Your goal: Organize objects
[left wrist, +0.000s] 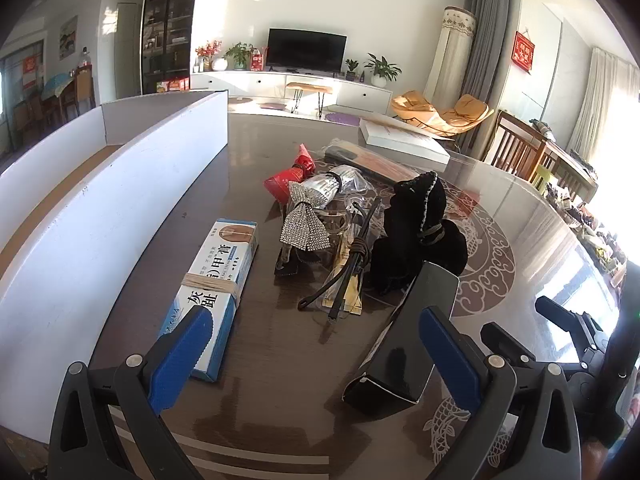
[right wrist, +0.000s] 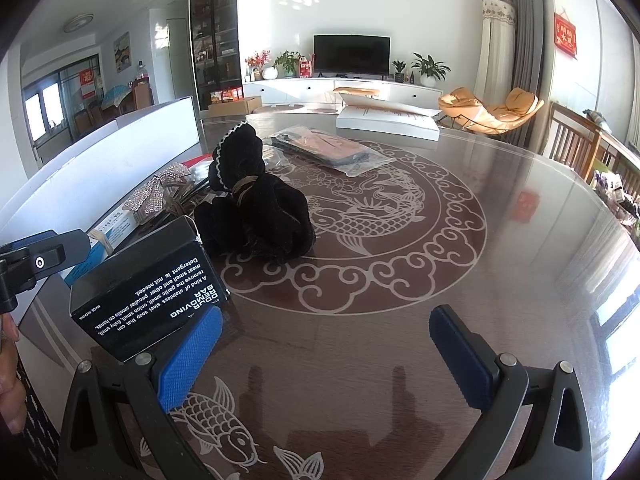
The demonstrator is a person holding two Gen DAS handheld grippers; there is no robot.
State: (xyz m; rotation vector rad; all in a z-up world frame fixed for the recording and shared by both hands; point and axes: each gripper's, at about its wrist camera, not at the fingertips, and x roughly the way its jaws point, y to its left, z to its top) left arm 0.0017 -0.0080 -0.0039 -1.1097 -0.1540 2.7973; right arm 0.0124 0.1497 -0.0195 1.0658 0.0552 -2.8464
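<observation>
Sorting is barely beginning: both the left tongs (left wrist: 312,344) and right tongs (right wrist: 324,352) are hovering wide open and empty, with the black box (left wrist: 404,344), blue-and-white carton (left wrist: 218,292) and velvet pouch (left wrist: 416,236) lying loose on the counter (right wrist: 400,340) just ahead, outside the white tray (left wrist: 80,216).

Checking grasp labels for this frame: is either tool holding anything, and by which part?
Nothing is held. Left tool is open over the table, the black box lying just inside one pad, ungripped. Right tool is open, with nothing between its pads.
</observation>
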